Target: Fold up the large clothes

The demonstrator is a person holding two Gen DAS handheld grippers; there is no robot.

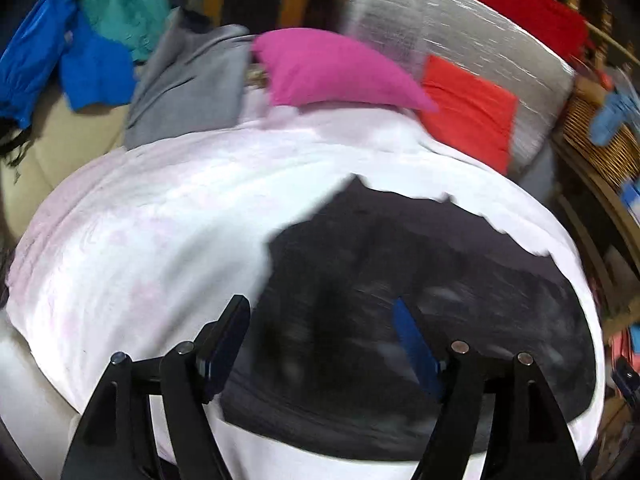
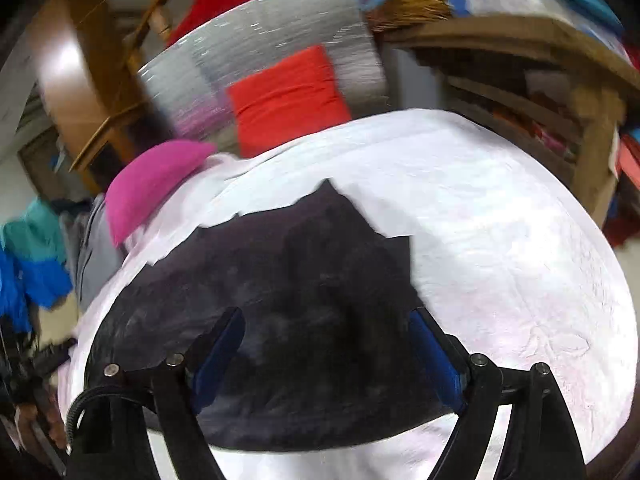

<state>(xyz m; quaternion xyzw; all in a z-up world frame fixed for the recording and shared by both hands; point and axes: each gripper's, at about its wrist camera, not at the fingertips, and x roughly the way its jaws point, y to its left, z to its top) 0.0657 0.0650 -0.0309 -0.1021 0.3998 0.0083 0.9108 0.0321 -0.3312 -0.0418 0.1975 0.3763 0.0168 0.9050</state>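
A cluttered room holds a bed covered with a pale pink-white bedspread, and both cameras look down on it.

The left hand-held gripper has its blue-padded fingers spread wide with nothing pinched between them; directly beneath and ahead of it lies a dark garment, spread flat on the bedspread. The right hand-held gripper is likewise spread and empty, hovering over the same dark garment, whose jagged far edge rises to a point ahead of its fingers.

Farther ahead of the left hand-held gripper, a magenta pillow lies at the bed's far end, an orange-red cushion to its right against a silvery foil-like panel. To the far left are a grey garment, a blue garment and a teal one. A wicker basket stands off to the right.
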